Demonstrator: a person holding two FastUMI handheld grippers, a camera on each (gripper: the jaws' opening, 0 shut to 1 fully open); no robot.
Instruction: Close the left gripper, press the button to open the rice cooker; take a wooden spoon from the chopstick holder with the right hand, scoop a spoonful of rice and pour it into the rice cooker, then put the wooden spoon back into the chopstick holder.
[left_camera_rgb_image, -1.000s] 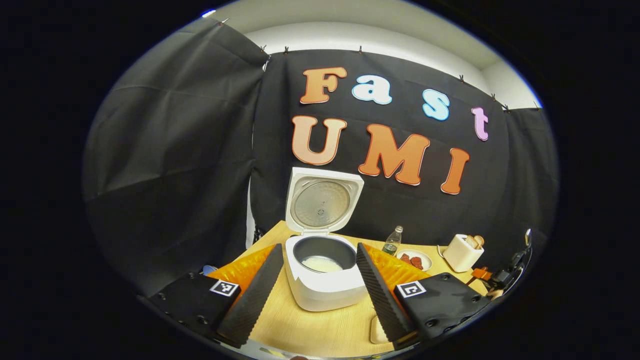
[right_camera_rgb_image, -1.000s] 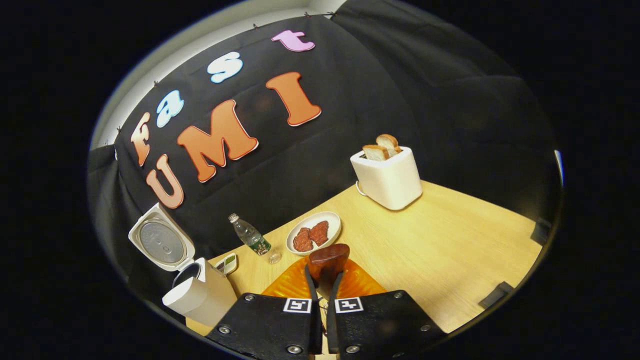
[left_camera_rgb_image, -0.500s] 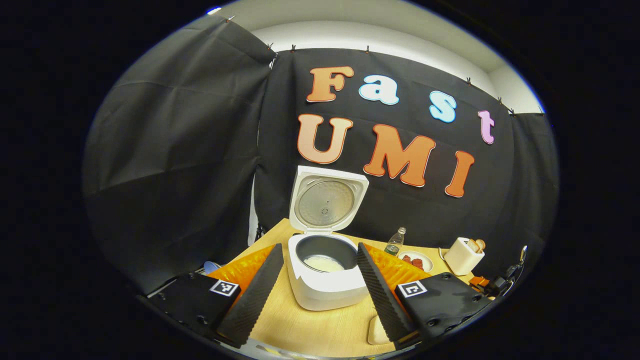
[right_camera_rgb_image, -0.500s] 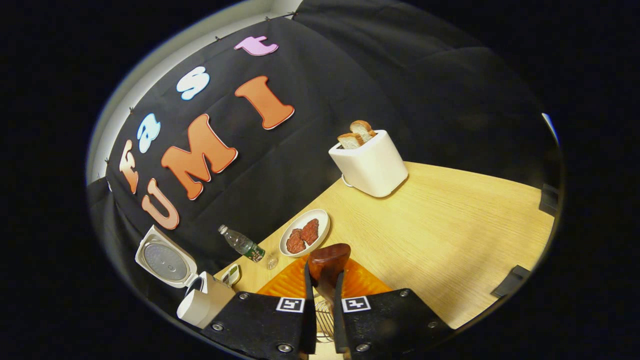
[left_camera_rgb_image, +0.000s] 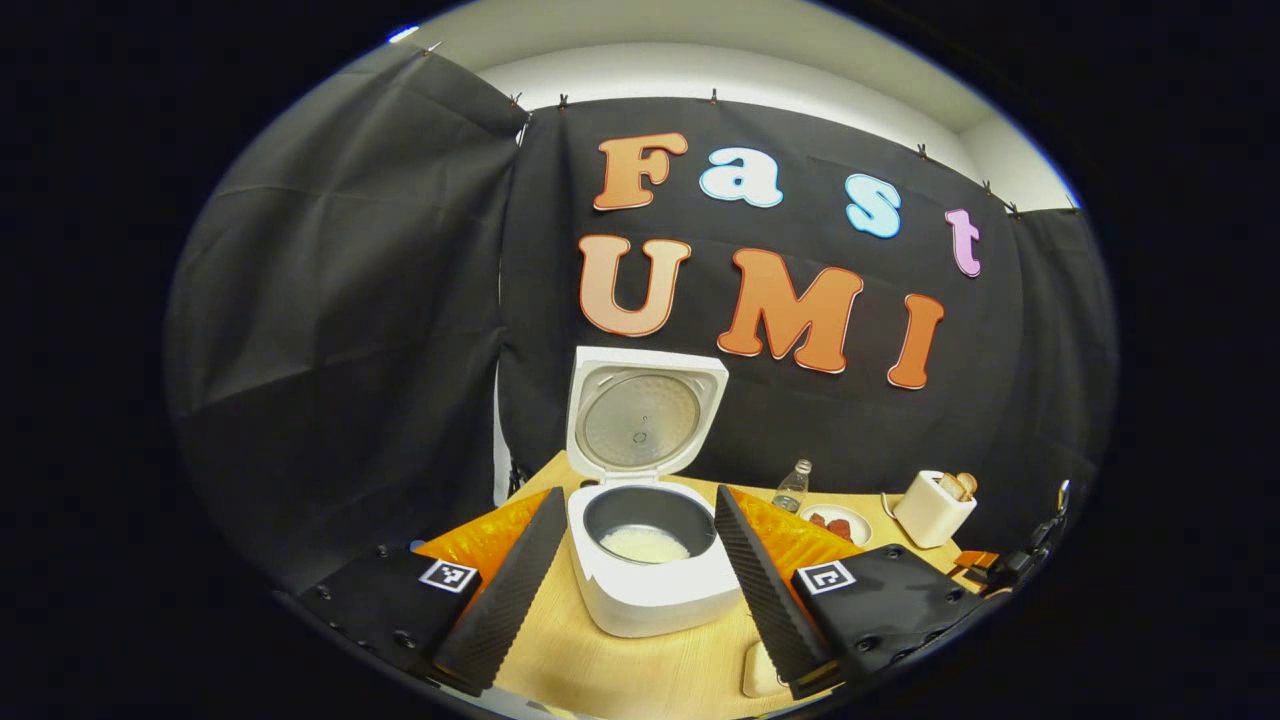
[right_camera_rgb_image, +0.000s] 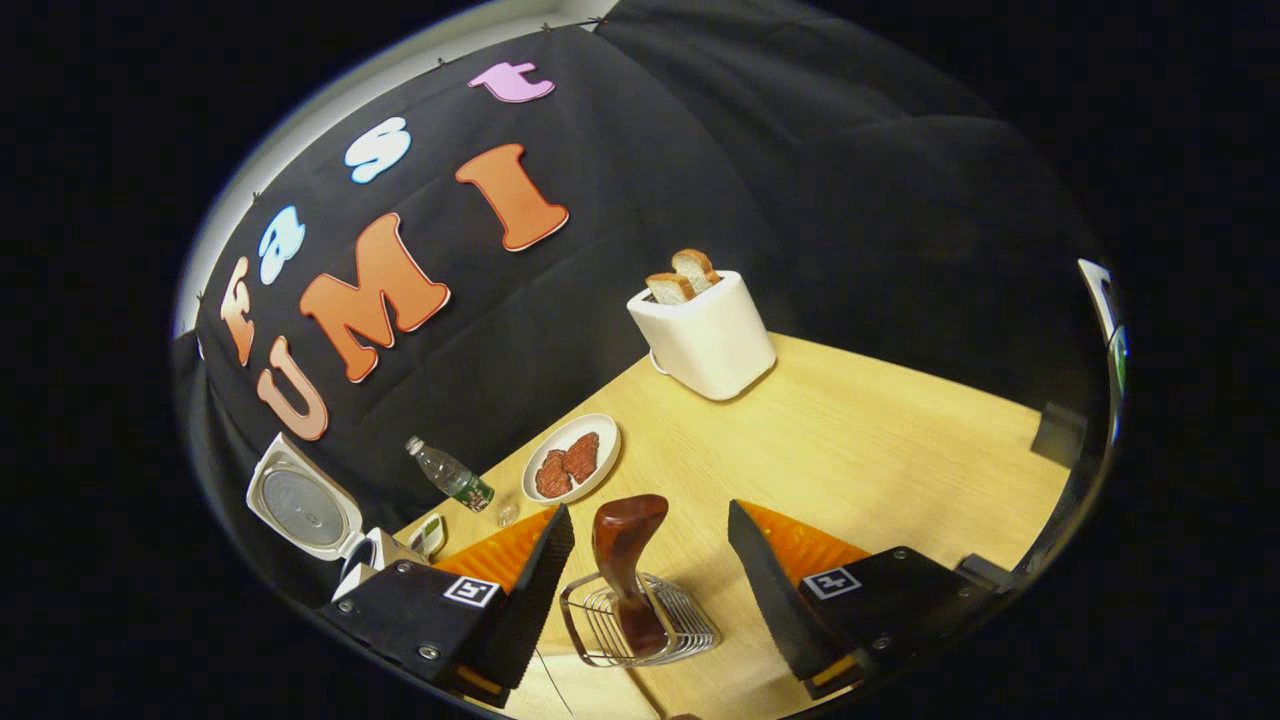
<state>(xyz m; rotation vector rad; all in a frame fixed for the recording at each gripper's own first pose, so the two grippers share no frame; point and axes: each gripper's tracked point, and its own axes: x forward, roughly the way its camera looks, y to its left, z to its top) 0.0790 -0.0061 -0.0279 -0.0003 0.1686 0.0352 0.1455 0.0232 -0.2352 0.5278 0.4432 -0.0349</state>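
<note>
The white rice cooker (left_camera_rgb_image: 650, 590) stands with its lid (left_camera_rgb_image: 640, 415) raised, and white rice (left_camera_rgb_image: 645, 545) lies in its dark pot. My left gripper (left_camera_rgb_image: 638, 494) is open, one finger on each side of the cooker and not touching it. In the right gripper view, a dark wooden spoon (right_camera_rgb_image: 625, 540) stands bowl-up in a wire chopstick holder (right_camera_rgb_image: 640, 625). My right gripper (right_camera_rgb_image: 649, 510) is open, its fingers apart on either side of the spoon. The open cooker (right_camera_rgb_image: 305, 505) shows at the far left of that view.
On the wooden table (right_camera_rgb_image: 880, 460) are a white toaster (right_camera_rgb_image: 705, 335) with two bread slices, a plate of meat (right_camera_rgb_image: 570, 465), a water bottle (right_camera_rgb_image: 450, 475) and a small dish (right_camera_rgb_image: 430, 535). A beige dish (left_camera_rgb_image: 757, 672) lies near my left gripper's finger.
My right gripper has opened and let go of the wooden spoon, which now stands free in the wire holder. The left gripper has barely shifted.
</note>
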